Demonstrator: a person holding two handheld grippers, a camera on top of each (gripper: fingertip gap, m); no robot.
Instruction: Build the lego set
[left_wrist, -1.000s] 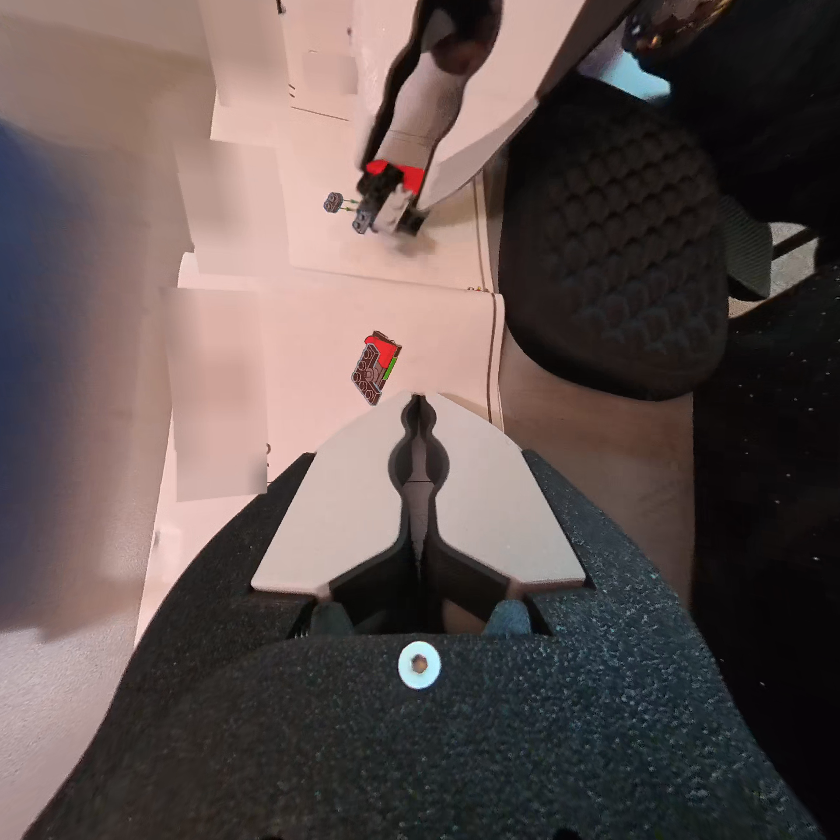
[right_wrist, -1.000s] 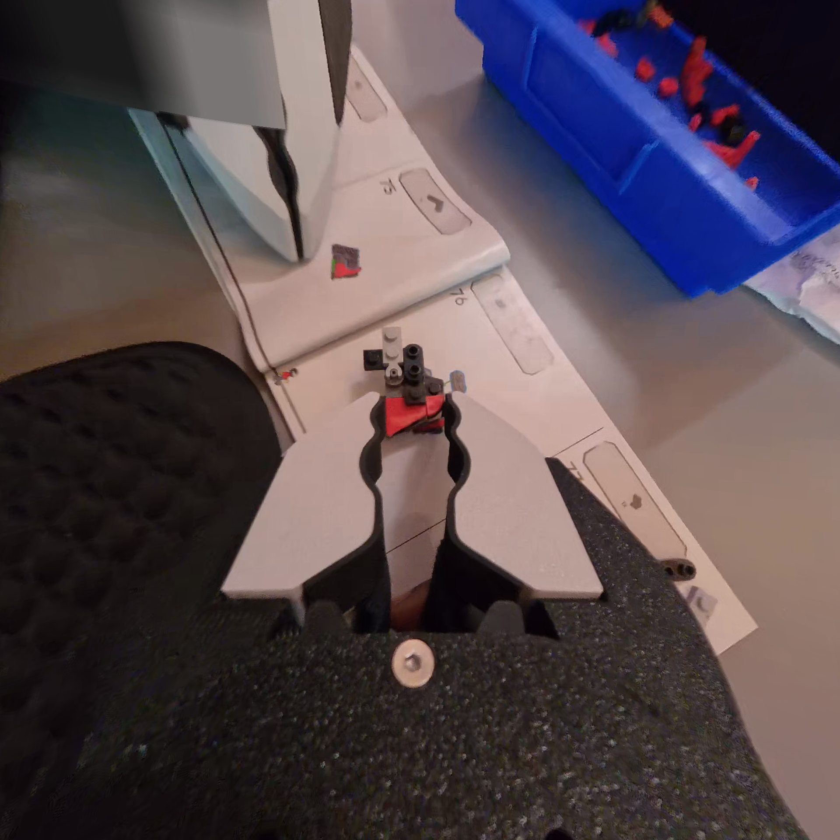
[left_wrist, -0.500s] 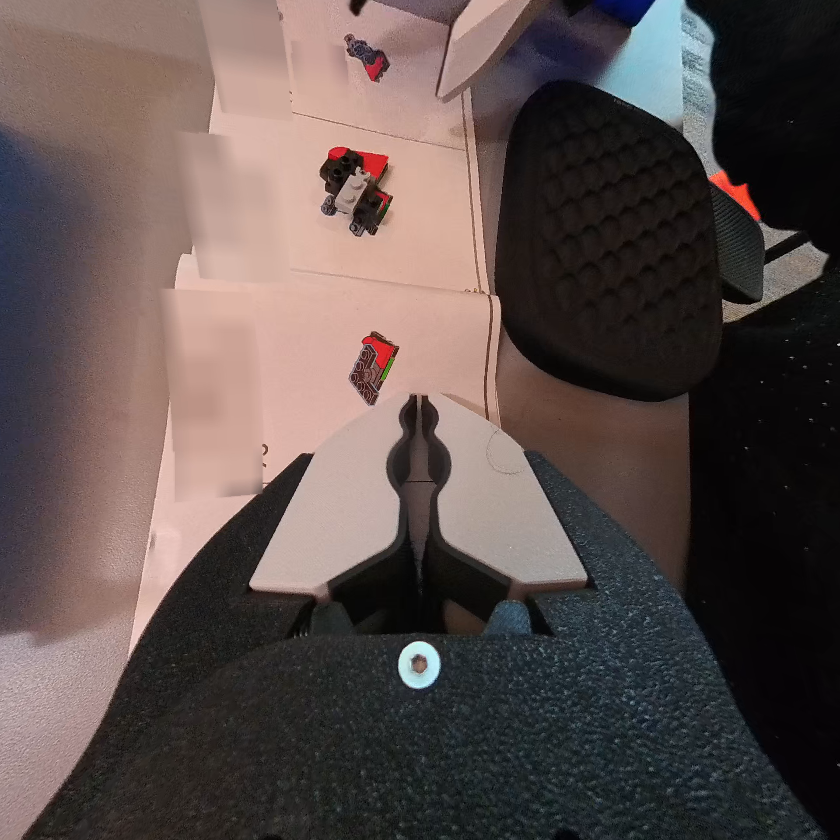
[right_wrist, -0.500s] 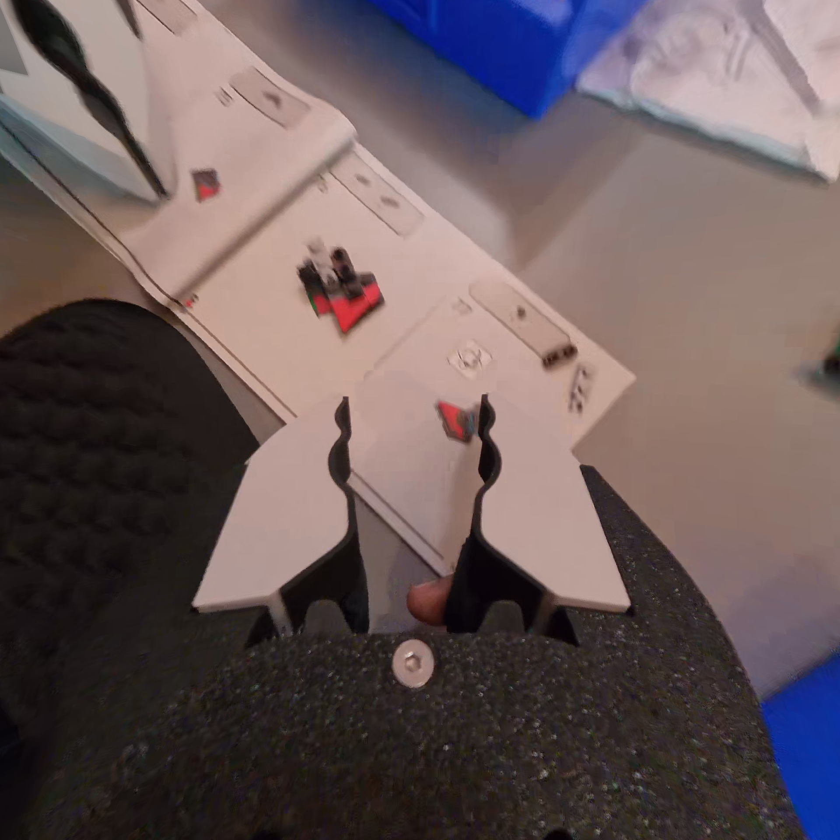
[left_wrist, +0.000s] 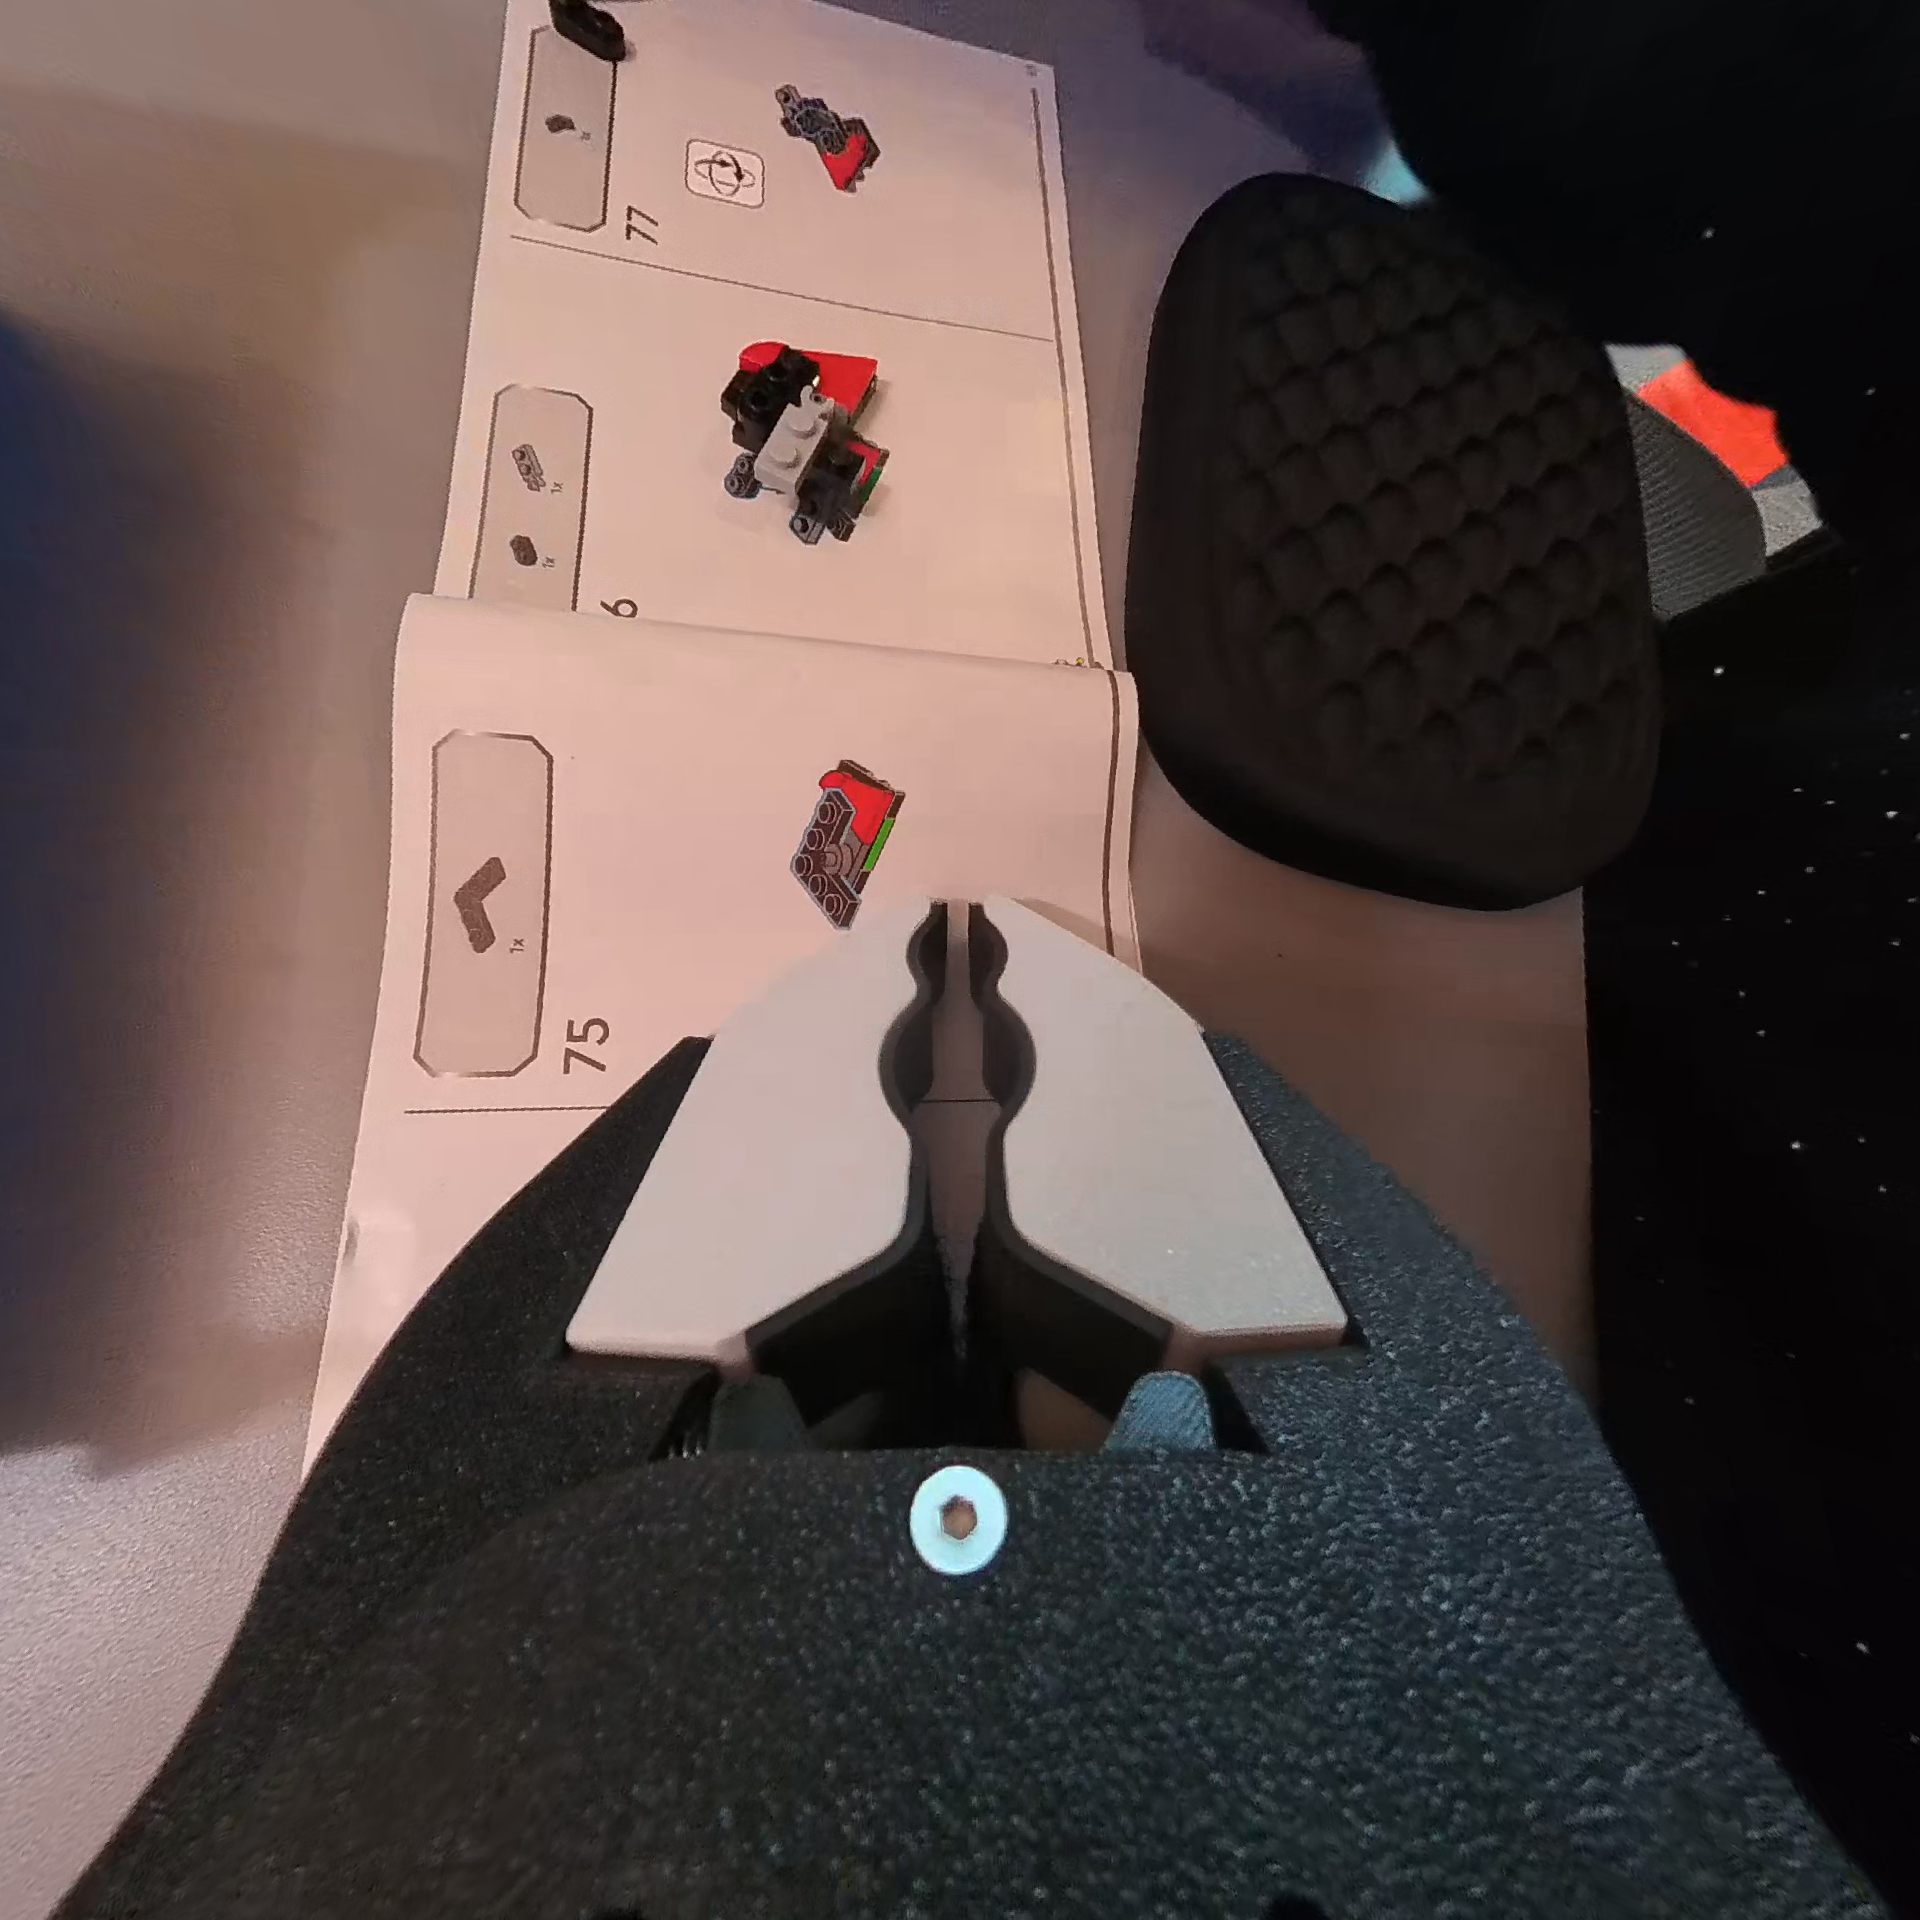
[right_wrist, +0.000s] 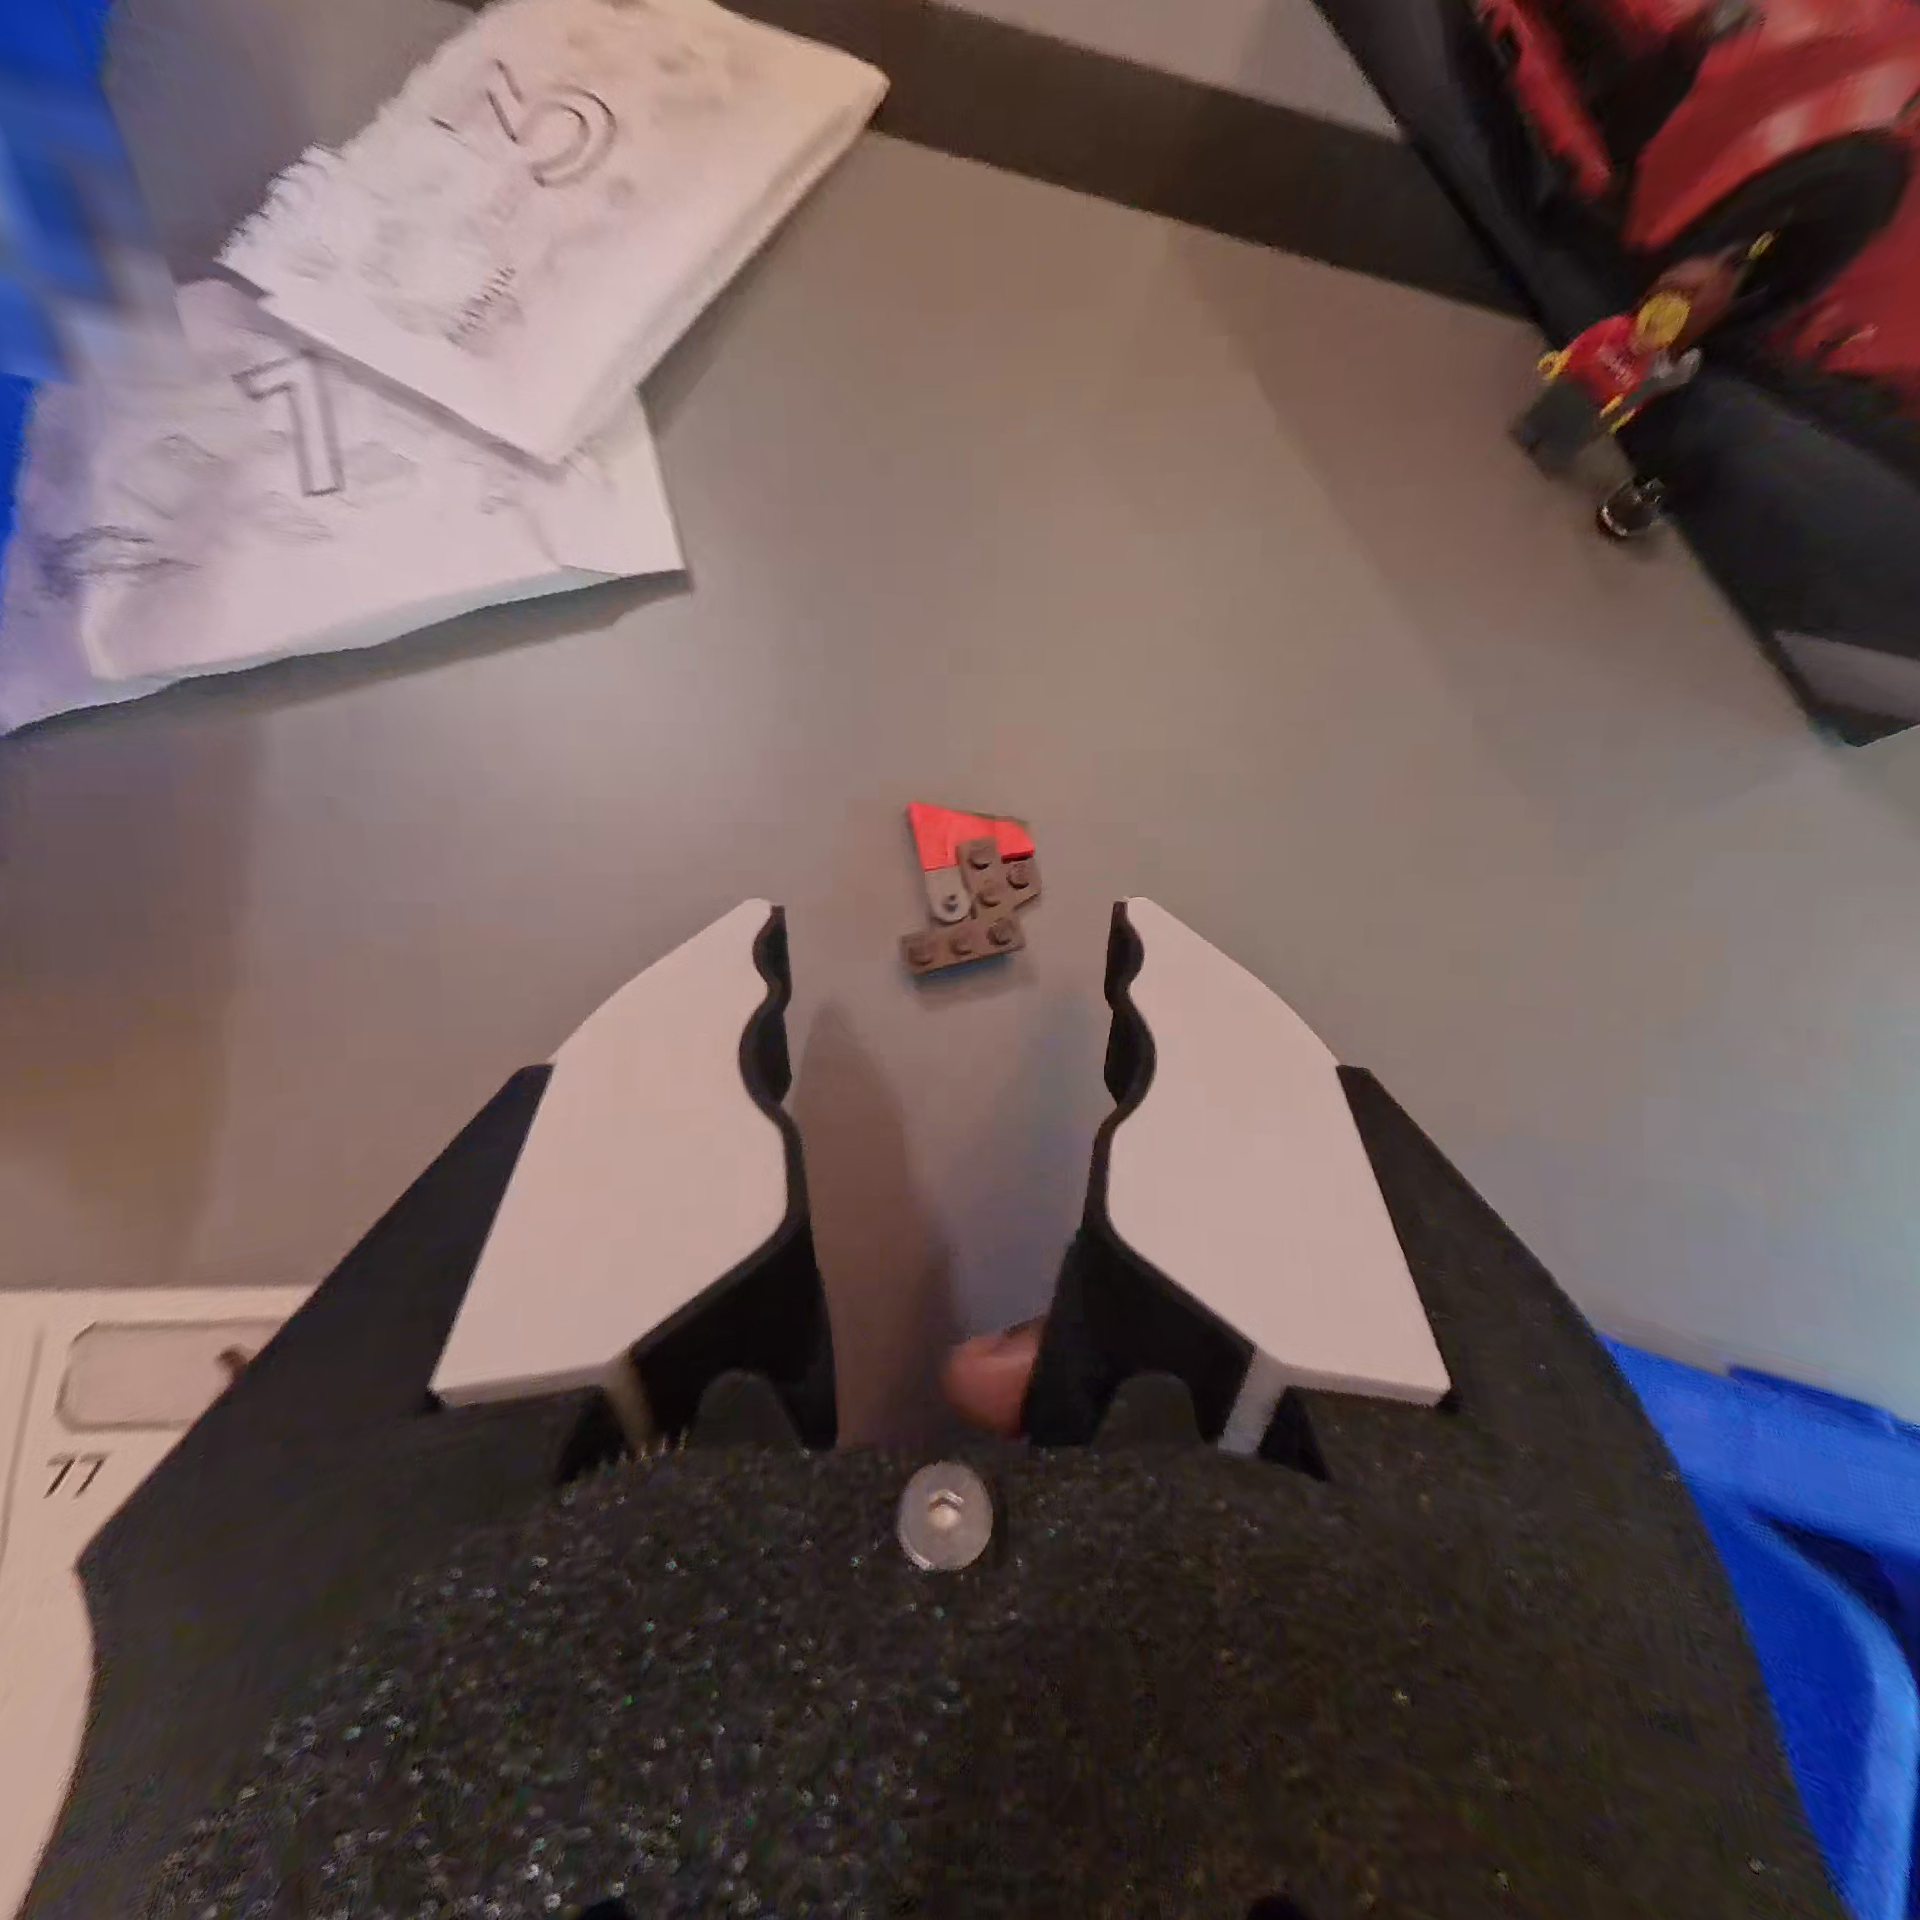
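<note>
In the left wrist view, a small black, grey and red lego assembly (left_wrist: 802, 442) lies on the open instruction booklet (left_wrist: 665, 790). My left gripper (left_wrist: 956, 909) is shut and empty, hovering over the booklet's near page. In the right wrist view, a second flat assembly of dark grey plates with a red wedge (right_wrist: 971, 891) lies on the grey table (right_wrist: 1299, 831). My right gripper (right_wrist: 945, 914) is open and empty, its fingertips (right_wrist: 764, 920) just short of that piece on either side.
A black textured pad (left_wrist: 1382, 540) lies right of the booklet. A small black piece (left_wrist: 587, 12) sits at the booklet's far edge. Crumpled white paper bags (right_wrist: 416, 343) lie at the far left, a lego box with a minifigure (right_wrist: 1621, 353) at the far right, blue bin edges (right_wrist: 1787, 1538) beside my right gripper. Tip to tip, the grippers are about 35 centimetres apart. The small black piece (left_wrist: 587, 12) lies around 11 centimetres away from my right fingertips.
My right gripper let go of the black-and-red assembly on the booklet, opened, and swung right to the grey-and-red piece on the table. My left gripper stayed shut and still.
</note>
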